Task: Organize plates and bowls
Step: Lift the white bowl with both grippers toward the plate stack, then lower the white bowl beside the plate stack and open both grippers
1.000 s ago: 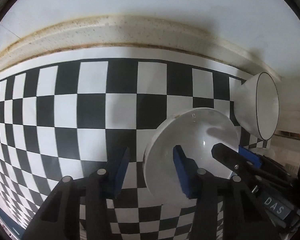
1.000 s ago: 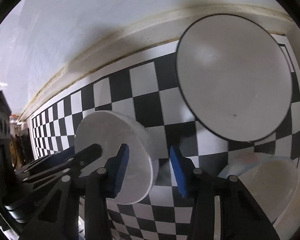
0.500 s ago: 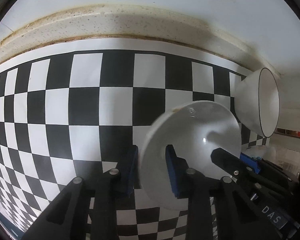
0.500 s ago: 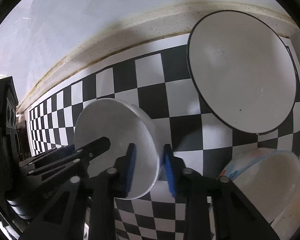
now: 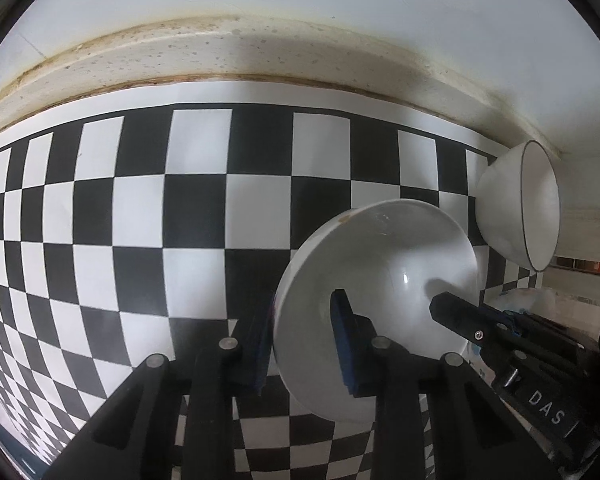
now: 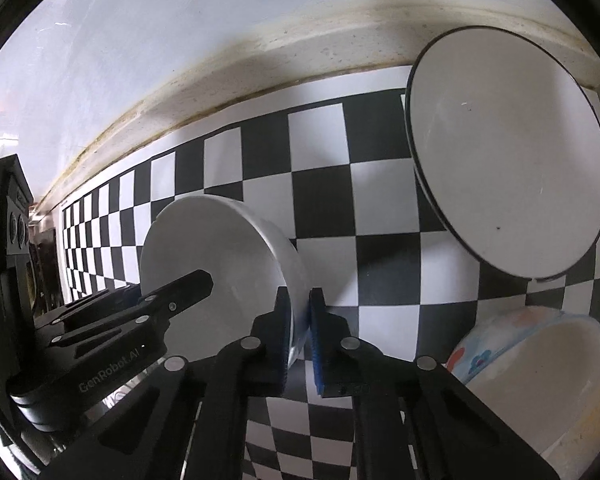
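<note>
White bowl [image 5: 380, 280] sits on the checkered mat [image 5: 140, 220], and both of your grippers are clamped on its rim from opposite sides. Your left gripper [image 5: 304, 344] has just closed its blue pads on the bowl's near wall, 1 pad inside the bowl and 1 outside. Your right gripper [image 6: 299, 332] has also just closed, its 2 pads pinching the thin rim of the same bowl [image 6: 220, 272] on the other side. In the left wrist view, your right gripper's black finger [image 5: 460, 316] reaches into the bowl from the right. A black-rimmed bowl [image 6: 508, 152] stands on the mat near the stained wall edge [image 6: 300, 48], apart from the held bowl. A patterned bowl [image 6: 532, 352] with blue and orange marks sits low at the right of your right wrist view.
</note>
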Action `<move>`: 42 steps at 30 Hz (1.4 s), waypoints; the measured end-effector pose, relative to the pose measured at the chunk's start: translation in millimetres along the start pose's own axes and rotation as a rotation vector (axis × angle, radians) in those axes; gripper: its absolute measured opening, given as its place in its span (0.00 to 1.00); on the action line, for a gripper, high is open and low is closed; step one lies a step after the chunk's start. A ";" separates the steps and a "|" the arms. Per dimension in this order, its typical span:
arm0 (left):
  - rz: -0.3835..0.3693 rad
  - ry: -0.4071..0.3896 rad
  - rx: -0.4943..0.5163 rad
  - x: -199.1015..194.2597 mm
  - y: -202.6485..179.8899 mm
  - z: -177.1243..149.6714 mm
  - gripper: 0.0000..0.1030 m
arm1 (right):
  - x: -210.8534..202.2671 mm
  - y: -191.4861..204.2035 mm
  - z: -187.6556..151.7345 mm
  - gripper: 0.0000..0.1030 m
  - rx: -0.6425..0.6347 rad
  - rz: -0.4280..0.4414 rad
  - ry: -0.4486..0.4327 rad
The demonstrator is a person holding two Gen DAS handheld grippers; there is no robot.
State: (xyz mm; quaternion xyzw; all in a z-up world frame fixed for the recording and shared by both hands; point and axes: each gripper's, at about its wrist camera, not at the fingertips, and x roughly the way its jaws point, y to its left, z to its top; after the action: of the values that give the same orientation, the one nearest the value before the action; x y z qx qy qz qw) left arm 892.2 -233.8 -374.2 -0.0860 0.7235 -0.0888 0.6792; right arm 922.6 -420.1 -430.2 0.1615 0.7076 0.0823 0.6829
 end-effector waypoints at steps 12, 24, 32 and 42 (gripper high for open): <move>-0.015 -0.025 0.053 -33.1 -22.9 -58.5 0.24 | -45.9 9.8 -69.5 0.09 -0.037 0.007 -0.057; 0.011 0.068 0.198 -12.3 -59.9 -177.7 0.24 | -39.7 -21.0 -221.4 0.09 0.016 -0.011 -0.011; 0.031 0.165 0.190 25.0 -51.8 -229.9 0.24 | -7.1 -36.9 -275.3 0.09 0.019 -0.012 0.067; 0.066 0.201 0.194 52.8 -56.3 -252.0 0.24 | 16.0 -26.3 -285.1 0.09 -0.007 -0.046 0.091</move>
State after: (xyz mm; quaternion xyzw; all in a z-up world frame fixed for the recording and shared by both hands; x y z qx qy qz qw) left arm 637.6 -298.3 -396.0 0.0135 0.7781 -0.1440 0.6112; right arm 636.1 -409.6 -438.8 0.1387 0.7413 0.0763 0.6522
